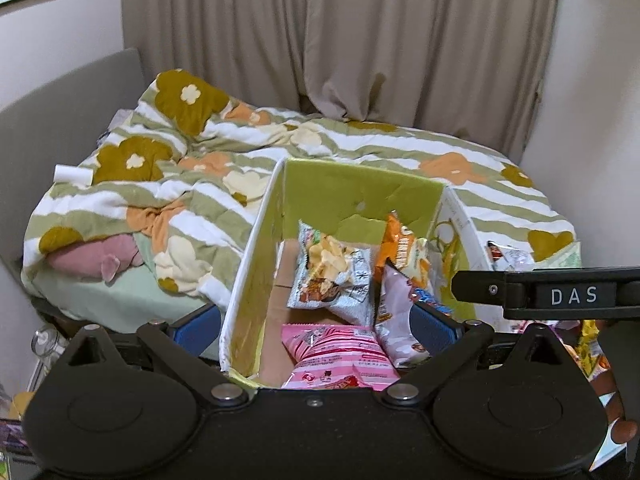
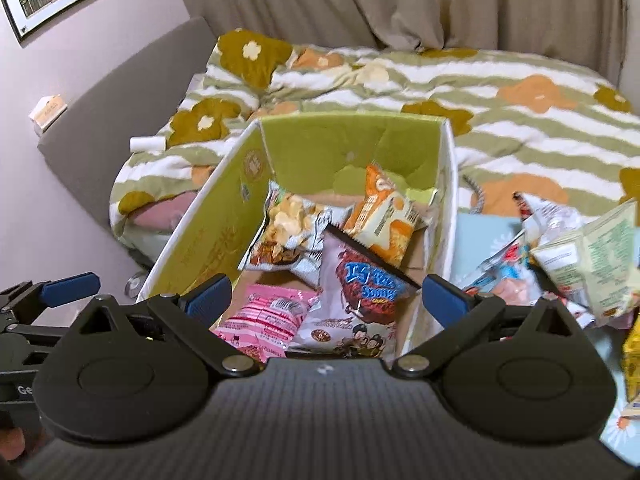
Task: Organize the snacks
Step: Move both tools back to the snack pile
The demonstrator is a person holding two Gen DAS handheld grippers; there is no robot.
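Note:
A cardboard box (image 1: 340,192) (image 2: 352,140) with a green lining stands open at the foot of the bed. Inside lie a pink bag (image 1: 336,356) (image 2: 264,316), a silver chip bag (image 1: 328,272) (image 2: 280,232), an orange bag (image 1: 400,248) (image 2: 384,216) and a white bag with blue lettering (image 1: 396,312) (image 2: 360,300). My left gripper (image 1: 316,324) hangs open over the box, its left pad outside the left wall. My right gripper (image 2: 326,294) is wide open above the white bag, pads clear of it. Neither holds anything.
Several loose snack packets (image 2: 560,248) are piled to the right of the box, with a yellow packet (image 2: 632,352) nearer me. A floral striped duvet (image 1: 200,168) (image 2: 520,80) covers the bed behind. A grey headboard (image 2: 120,92) and beige curtains close off the back.

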